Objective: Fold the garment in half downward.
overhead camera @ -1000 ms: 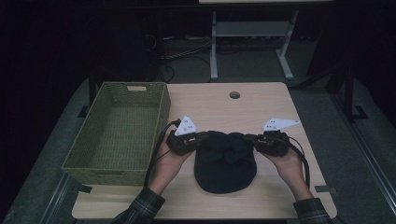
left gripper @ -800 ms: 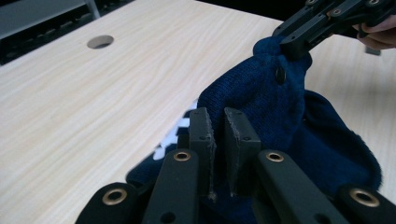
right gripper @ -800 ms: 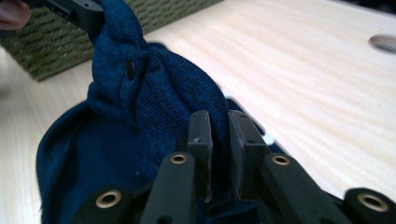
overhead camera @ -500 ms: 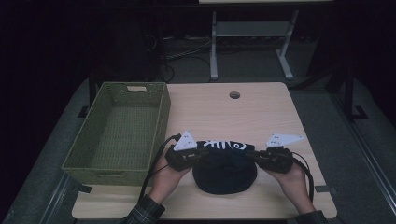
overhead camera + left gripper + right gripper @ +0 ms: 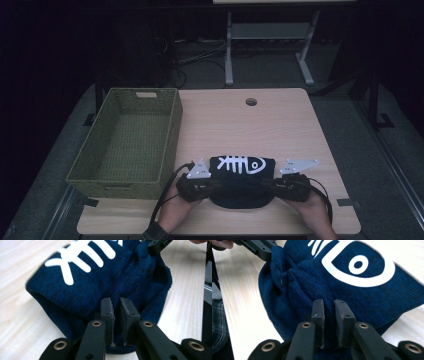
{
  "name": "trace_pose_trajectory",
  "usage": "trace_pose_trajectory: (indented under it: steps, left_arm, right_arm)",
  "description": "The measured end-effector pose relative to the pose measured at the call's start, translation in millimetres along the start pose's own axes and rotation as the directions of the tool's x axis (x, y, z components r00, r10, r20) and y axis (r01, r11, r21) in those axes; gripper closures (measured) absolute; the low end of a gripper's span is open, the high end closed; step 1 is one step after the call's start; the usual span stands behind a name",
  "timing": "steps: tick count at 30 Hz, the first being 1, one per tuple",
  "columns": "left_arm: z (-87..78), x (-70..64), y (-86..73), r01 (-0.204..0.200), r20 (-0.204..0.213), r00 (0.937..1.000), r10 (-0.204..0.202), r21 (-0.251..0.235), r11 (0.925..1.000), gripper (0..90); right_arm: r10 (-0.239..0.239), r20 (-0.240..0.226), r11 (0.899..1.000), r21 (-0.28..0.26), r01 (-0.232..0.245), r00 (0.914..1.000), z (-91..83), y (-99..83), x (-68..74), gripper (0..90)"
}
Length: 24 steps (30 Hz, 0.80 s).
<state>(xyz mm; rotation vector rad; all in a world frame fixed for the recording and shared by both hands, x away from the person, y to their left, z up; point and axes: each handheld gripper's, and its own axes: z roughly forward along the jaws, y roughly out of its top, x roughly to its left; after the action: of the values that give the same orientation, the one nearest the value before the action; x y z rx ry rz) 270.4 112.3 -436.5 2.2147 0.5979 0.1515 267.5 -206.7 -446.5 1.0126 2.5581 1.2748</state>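
Left gripper [image 5: 115, 315]: jaws nearly together, a fold of dark blue knit pinched between them; held at the left edge of the hat in the high view [image 5: 197, 186].
Right gripper [image 5: 329, 315]: jaws nearly together, likewise pinching a fold of knit; held at the hat's right edge in the high view [image 5: 291, 186].
Hat [image 5: 242, 181]: dark blue knitted hat, folded over on itself, lying on the table between the two grippers near the front edge.
Print [image 5: 242, 164]: white fish skeleton on the turned-up upper layer; ribs visible in the left gripper view [image 5: 82, 255], the round eye in the right gripper view [image 5: 358, 263].
Left hand [image 5: 175, 210]: comes in from the bottom edge, wrapped around the left gripper; a cable trails beside it.
Right hand [image 5: 315, 212]: comes in from the bottom edge, wrapped around the right gripper.
Table [image 5: 270, 125]: pale wood top with a round hole near the far edge.
Basket [image 5: 125, 142]: green woven, rectangular, standing at the table's left side, just left of the left gripper.
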Motion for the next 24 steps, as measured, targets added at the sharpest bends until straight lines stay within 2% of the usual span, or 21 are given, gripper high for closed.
trace_pose_trajectory:
  steps: [2, 4, 7, 10, 13, 16, 19, 24]
  left_arm:
    - [-0.6, 0.4, 0.3, 0.006, -0.002, 1.0, -0.006, -0.009, 0.9999, 79.2]
    - [-3.4, 0.9, 2.0, 0.006, -0.006, 1.0, -0.006, -0.021, 0.9998, 75.7]
    - [-14.1, 3.0, 6.8, 0.019, 0.003, 0.9998, -0.018, -0.061, 0.998, 69.3]
    - [-27.0, 4.5, 13.7, 0.017, -0.008, 0.9998, -0.018, -0.101, 0.9947, 65.2]
    - [-36.2, 7.1, 19.6, 0.017, -0.015, 0.9997, -0.019, -0.135, 0.9907, 67.8]
    - [-39.8, 10.1, 26.1, 0.009, -0.009, 0.9999, -0.01, -0.14, 0.9902, 79.2]
    - [-33.9, 9.9, 28.1, 0.004, 0.013, 0.9999, -0.002, -0.124, 0.9923, 87.3]
    - [-20.2, 4.3, 24.8, 0.019, 0.059, 0.9982, -0.012, -0.113, 0.9934, 88.1]
  right_arm:
    - [0.012, -0.003, 1.0, -0.002, -0.012, 0.9999, -1.0, -1.3, 1.1, 76.4]
    - [0.019, -0.001, 1.0, -0.008, -0.019, 0.9998, -2.4, -0.7, 0.4, 70.8]
    - [0.029, -0.019, 0.999, -0.044, -0.03, 0.9994, -9.8, 2.8, -0.3, 64.1]
    - [0.031, -0.014, 0.996, -0.081, -0.032, 0.9994, -20.5, 8.7, 0.1, 61.3]
    - [0.022, -0.01, 0.993, -0.117, -0.023, 0.9997, -29.5, 15.2, 0.4, 63.8]
    - [0.014, -0.005, 0.99, -0.138, -0.015, 0.9999, -35.1, 20.5, 0.4, 76.1]
    - [0.007, -0.005, 0.993, -0.114, -0.008, 1.0, -30.6, 19.4, 1.5, 84.5]
    - [0.015, -0.015, 0.996, -0.088, -0.016, 0.9998, -22.1, 11.2, 7.4, 87.7]
